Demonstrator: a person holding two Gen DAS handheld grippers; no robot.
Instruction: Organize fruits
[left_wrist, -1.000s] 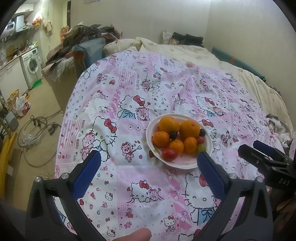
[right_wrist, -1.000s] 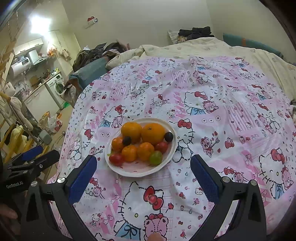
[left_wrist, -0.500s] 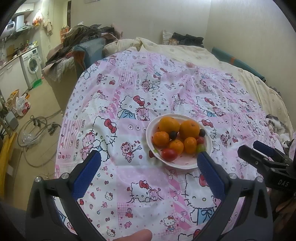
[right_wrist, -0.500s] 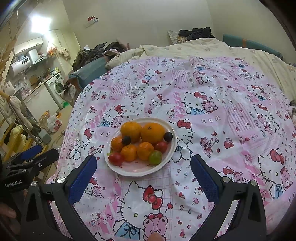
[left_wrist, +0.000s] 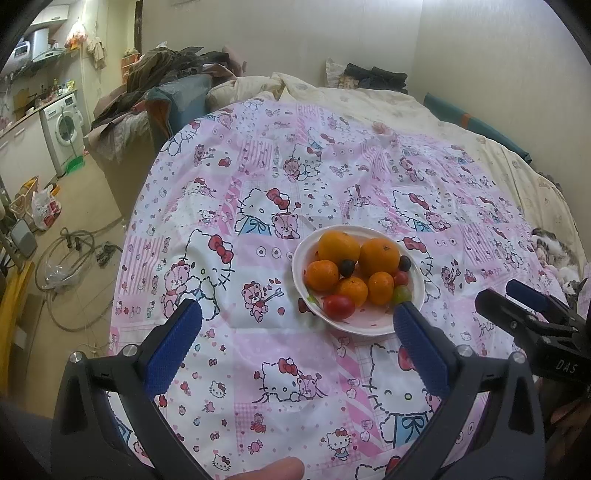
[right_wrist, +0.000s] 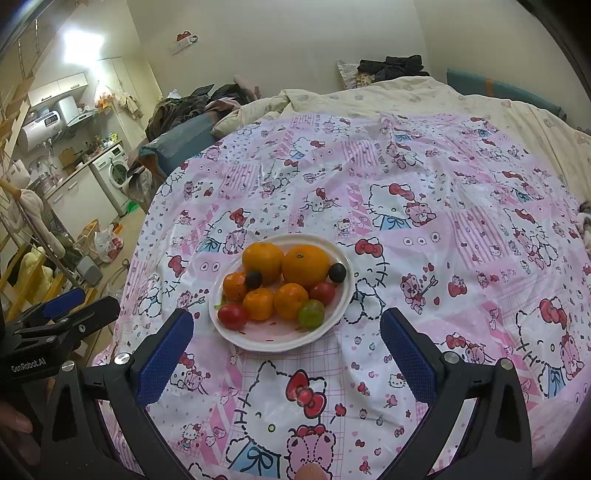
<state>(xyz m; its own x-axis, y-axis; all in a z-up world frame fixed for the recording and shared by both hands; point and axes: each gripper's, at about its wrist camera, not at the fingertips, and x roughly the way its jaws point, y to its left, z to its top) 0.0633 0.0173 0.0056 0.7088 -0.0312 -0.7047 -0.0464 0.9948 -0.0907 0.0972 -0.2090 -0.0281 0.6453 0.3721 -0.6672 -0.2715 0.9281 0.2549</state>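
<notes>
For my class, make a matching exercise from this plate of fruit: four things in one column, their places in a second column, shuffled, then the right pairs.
Things, seen from the right wrist:
1. small green round fruit
2. small red tomato
3. dark round berry
4. white round plate

Places:
A. plate's far right edge
B. on the pink cartoon-print bedsheet
C. near left of the pile
D. near right of the pile

Pairs: 1-D, 2-C, 3-A, 4-B

fruits (right_wrist: 280, 284) on plate (right_wrist: 258, 341), plate on bedspread (right_wrist: 424, 184)
</notes>
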